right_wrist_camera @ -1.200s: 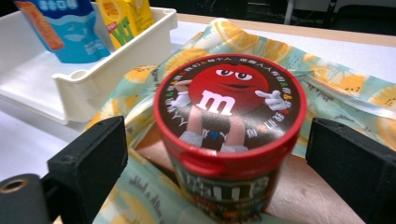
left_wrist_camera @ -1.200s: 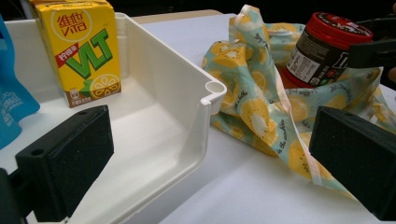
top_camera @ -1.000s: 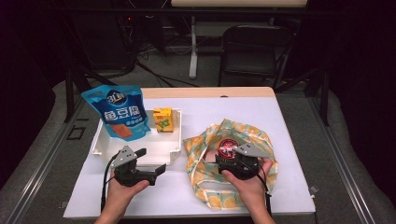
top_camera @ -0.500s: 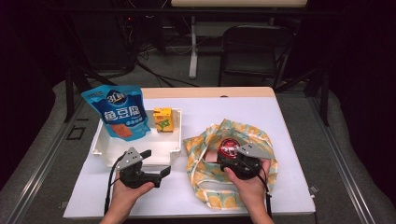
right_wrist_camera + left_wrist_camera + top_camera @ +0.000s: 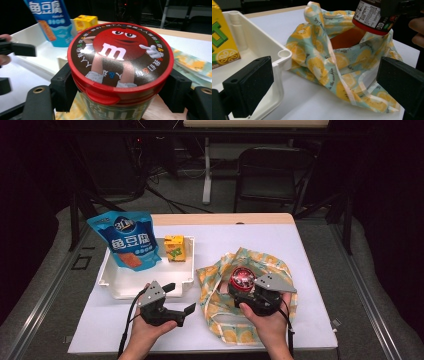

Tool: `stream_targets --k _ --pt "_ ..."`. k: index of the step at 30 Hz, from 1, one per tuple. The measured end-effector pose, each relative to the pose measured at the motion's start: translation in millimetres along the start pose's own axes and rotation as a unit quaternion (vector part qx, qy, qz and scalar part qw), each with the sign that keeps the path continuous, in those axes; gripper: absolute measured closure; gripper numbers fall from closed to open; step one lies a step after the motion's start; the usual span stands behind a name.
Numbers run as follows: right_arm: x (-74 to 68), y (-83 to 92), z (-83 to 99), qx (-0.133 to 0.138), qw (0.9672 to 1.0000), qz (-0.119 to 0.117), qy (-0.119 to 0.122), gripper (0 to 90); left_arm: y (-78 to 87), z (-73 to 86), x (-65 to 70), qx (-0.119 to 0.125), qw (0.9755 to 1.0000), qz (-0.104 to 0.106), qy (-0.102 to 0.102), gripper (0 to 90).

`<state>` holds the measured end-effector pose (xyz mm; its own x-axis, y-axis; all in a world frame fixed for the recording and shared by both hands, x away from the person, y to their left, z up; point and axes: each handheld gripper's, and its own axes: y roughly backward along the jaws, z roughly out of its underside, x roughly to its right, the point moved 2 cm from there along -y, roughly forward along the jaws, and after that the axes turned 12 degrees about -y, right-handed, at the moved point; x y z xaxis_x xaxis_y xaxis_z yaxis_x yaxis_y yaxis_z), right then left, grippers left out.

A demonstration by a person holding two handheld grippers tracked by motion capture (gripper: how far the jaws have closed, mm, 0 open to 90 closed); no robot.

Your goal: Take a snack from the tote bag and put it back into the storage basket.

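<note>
On the white desk [image 5: 240, 240], the right gripper [image 5: 248, 290] is clenched on a red-lidded candy tub [image 5: 243, 278], its two black jaws pressing the tub's sides just under the lid, as the right gripper view shows with the tub [image 5: 120, 65] between them. The tub is held upright above the open mouth of a fruit-print cloth bag [image 5: 220, 290] that lies crumpled near the desk's front right corner; in the left gripper view the tub's base [image 5: 374, 15] hangs over the bag's opening [image 5: 342, 57], not yet inside it. The left gripper [image 5: 176, 298] sits near the front edge, left of the bag, its jaws spread wide and holding nothing, pointing toward the bag. A white tray [image 5: 112, 282] rests toward the desk's left edge, its near right corner just beside the bag's cloth. In the tray, a blue snack pouch [image 5: 129, 240] stands at the back left, leaning over the rim, and a yellow drink carton [image 5: 174, 248] stands upright at the back right corner. Each gripper is held in one of the person's hands, coming in from the front edge.
</note>
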<state>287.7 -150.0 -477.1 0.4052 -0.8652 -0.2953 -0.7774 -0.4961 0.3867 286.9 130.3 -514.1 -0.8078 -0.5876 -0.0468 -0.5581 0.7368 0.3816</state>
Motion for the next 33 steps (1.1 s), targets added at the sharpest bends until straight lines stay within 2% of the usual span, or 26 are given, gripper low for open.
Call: stream_targets --k 1,4,5,7,8,9,10,12,14,18,19,23,28,29,30,33 --pt "-3.3 0.6 0.3 -0.002 1.0000 -0.003 0.002 25.4 -1.1 -0.9 2.6 0.003 1.0000 -0.008 0.000 1.0" --pt "-12.9 1.7 0.5 -0.004 0.9999 -0.016 0.003 25.4 -3.4 -2.8 7.8 0.005 1.0000 -0.003 -0.007 1.4" --pt "-15.7 2.2 0.6 -0.005 0.9998 -0.019 0.004 25.3 -4.0 -3.1 8.9 0.007 0.9999 0.007 -0.009 1.4" --pt "-20.8 2.4 0.9 -0.004 0.9996 -0.028 0.005 25.4 -5.3 -3.7 12.0 0.008 0.9999 0.010 -0.012 1.7" --pt "-23.1 2.4 1.1 -0.007 0.9995 -0.031 0.008 25.3 -6.1 -3.9 13.9 0.008 0.9999 0.005 -0.012 1.8" --pt "-25.9 2.3 1.6 -0.007 0.9994 -0.032 0.008 25.3 -6.5 -4.1 15.0 0.009 0.9997 0.017 -0.015 2.0" --pt "-28.1 2.3 1.9 -0.009 0.9993 -0.035 0.010 25.3 -7.7 -4.3 17.2 0.010 0.9998 0.010 -0.016 2.4" --pt "-31.9 1.9 2.4 -0.014 0.9989 -0.042 0.012 25.4 -9.7 -4.7 20.4 0.012 0.9994 0.026 -0.022 3.0" --pt "-36.1 1.5 3.2 -0.013 0.9987 -0.048 0.013 25.3 -12.3 -5.2 25.4 0.013 0.9992 0.025 -0.028 3.7" --pt "-43.6 1.1 4.2 -0.020 0.9979 -0.059 0.016 25.3 -17.2 -6.4 34.7 0.015 0.9982 0.039 -0.044 4.5" --pt "-45.8 0.6 4.8 -0.019 0.9979 -0.061 0.015 25.4 -17.8 -6.8 36.1 0.016 0.9976 0.048 -0.047 4.7" --pt "-53.0 -0.9 7.8 -0.025 0.9971 -0.069 0.019 25.3 -20.5 -8.0 42.7 0.018 0.9970 0.049 -0.057 6.0" --pt "-59.2 -3.8 11.8 -0.034 0.9963 -0.075 0.023 25.3 -20.2 -9.2 45.1 0.025 0.9958 0.062 -0.063 7.4" --pt "-60.2 -4.0 12.4 -0.037 0.9960 -0.077 0.025 25.3 -20.1 -9.4 45.6 0.027 0.9959 0.058 -0.063 8.2" --pt "-61.4 -4.4 13.0 -0.038 0.9958 -0.080 0.025 25.3 -20.0 -9.5 45.5 0.030 0.9953 0.066 -0.064 9.3" --pt "-65.2 -5.4 14.7 -0.041 0.9951 -0.085 0.029 25.3 -20.0 -10.2 46.6 0.032 0.9954 0.062 -0.066 11.3"
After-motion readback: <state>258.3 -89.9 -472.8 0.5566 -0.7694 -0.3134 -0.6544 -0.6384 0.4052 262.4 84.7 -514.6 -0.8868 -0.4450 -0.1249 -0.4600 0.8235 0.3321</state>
